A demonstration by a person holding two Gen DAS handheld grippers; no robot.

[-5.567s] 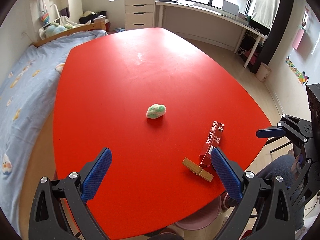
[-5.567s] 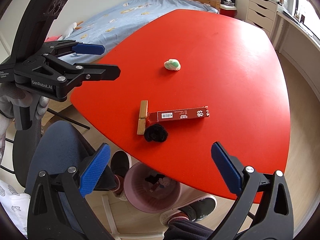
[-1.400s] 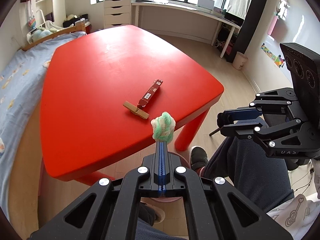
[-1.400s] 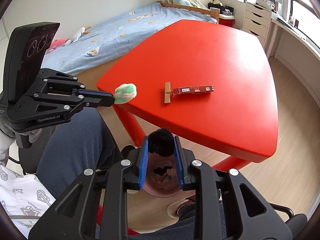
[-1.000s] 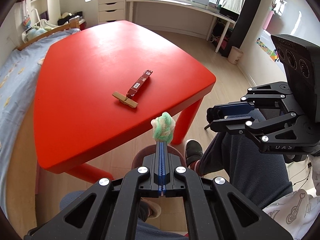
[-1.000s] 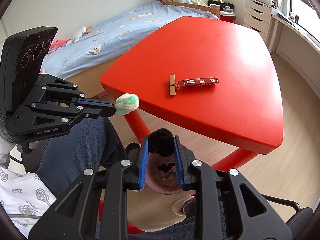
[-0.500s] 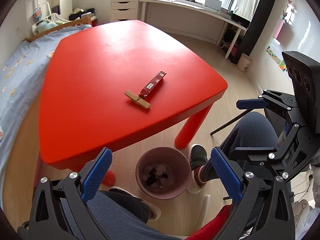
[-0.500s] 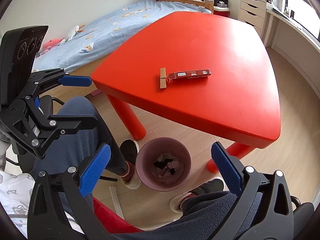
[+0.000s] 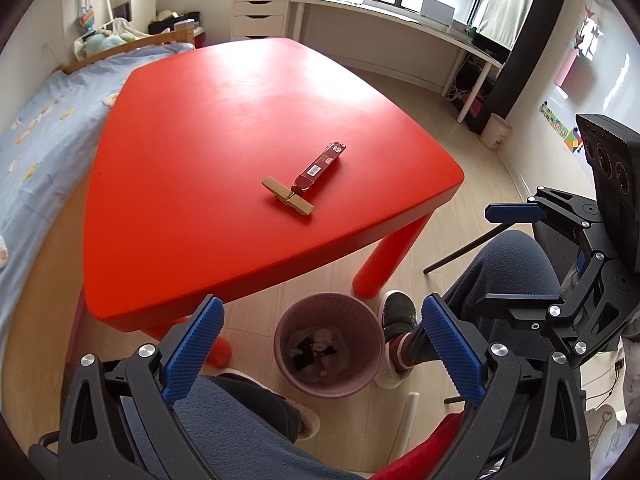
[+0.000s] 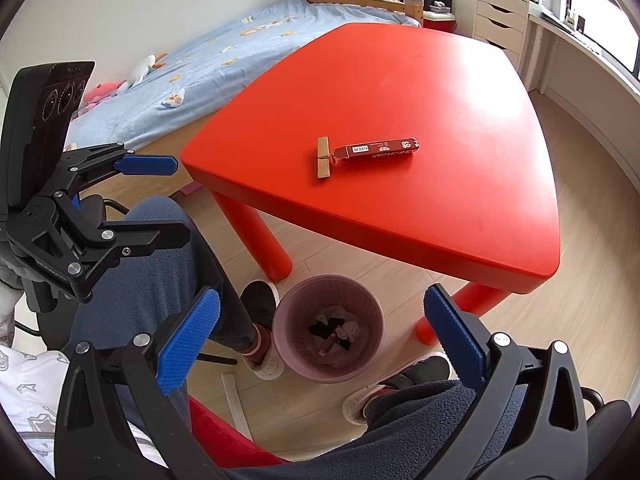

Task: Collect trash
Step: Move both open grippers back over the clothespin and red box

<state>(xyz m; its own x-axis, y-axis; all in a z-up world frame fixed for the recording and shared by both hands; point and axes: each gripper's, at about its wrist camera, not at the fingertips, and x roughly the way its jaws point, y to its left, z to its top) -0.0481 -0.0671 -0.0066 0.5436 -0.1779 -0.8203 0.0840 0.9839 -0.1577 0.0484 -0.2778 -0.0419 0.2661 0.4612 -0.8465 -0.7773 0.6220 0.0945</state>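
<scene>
Status: both tools emptied over the bin.

Left tool: fingers spread wide, nothing between the blue pads; a second ago it pinched a green-and-white fluffy wad. It hangs over the pink bin, angled down at it.

Right tool: likewise spread wide and empty; a second ago it pinched a black fuzzy ball. It too hangs above the bin, seen from the other side.

Bin contents: dark and pale scraps lie at the bottom. The two dropped pieces are probably among them, though neither can be told apart for certain in the heap.

Bin location: on the wood floor, just off the near corner of the red worktop, between the person's shoes.

Remaining on the worktop: one red wrapper box, long and flat, barcode side up; one wooden clothespin, touching the box's near end and lying crosswise to it. Both rest near the corner closest to the bin.

Assessment: two items binned, two apparently left. Both tools are free to reach back to the worktop, one for each piece.
</scene>
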